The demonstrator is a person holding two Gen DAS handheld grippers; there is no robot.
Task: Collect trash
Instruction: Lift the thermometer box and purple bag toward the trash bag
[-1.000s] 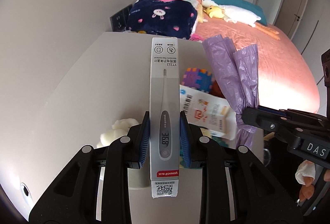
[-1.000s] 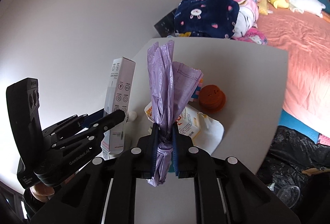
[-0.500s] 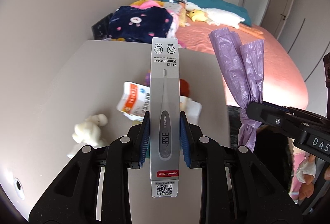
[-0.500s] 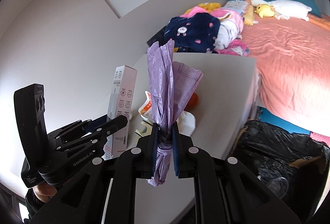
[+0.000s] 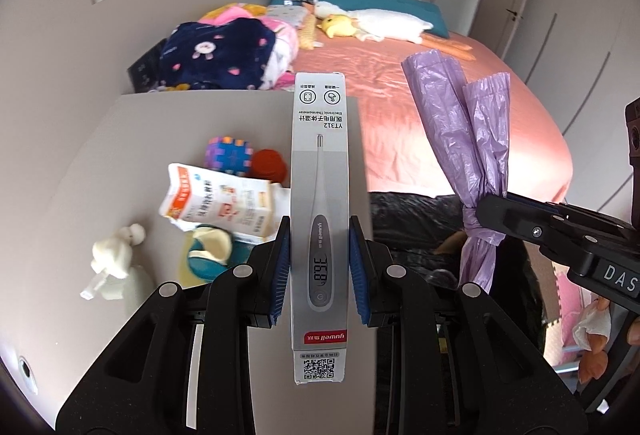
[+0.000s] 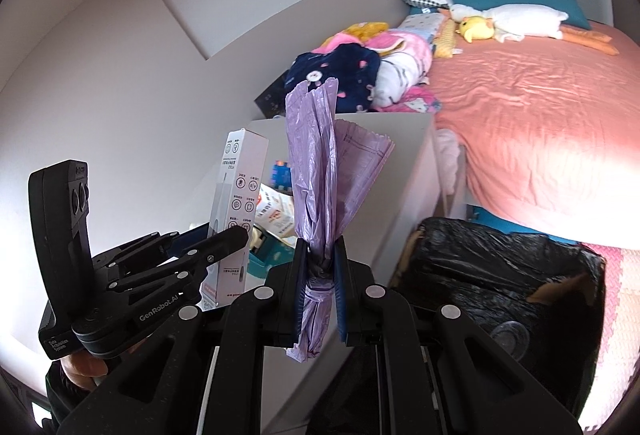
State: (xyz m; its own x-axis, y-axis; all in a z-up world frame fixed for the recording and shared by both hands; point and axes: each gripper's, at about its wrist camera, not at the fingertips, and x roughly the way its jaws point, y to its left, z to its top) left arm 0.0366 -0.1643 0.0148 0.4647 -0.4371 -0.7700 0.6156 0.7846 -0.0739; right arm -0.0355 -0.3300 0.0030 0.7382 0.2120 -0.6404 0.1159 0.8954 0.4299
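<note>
My left gripper [image 5: 319, 259] is shut on a long grey thermometer box [image 5: 320, 203], held above the front edge of the grey bedside table [image 5: 160, 139]; the box also shows in the right wrist view [image 6: 236, 211]. My right gripper [image 6: 320, 275] is shut on a knotted purple plastic bag [image 6: 324, 171], also seen in the left wrist view [image 5: 468, 139]. A bin lined with a black bag [image 6: 496, 275] stands on the floor beside the table, below and right of my right gripper.
On the table lie an orange-and-white pouch [image 5: 216, 203], a purple foam cube [image 5: 228, 155], a red lid [image 5: 268, 165], a white fluffy toy [image 5: 116, 251] and a teal item [image 5: 208, 255]. A bed with a salmon sheet [image 5: 440, 107], blankets and plush toys lies beyond.
Both grippers have pulled back from the table and swung right with their loads. The table items now lie farther left, and the black-lined bin has come into view.
</note>
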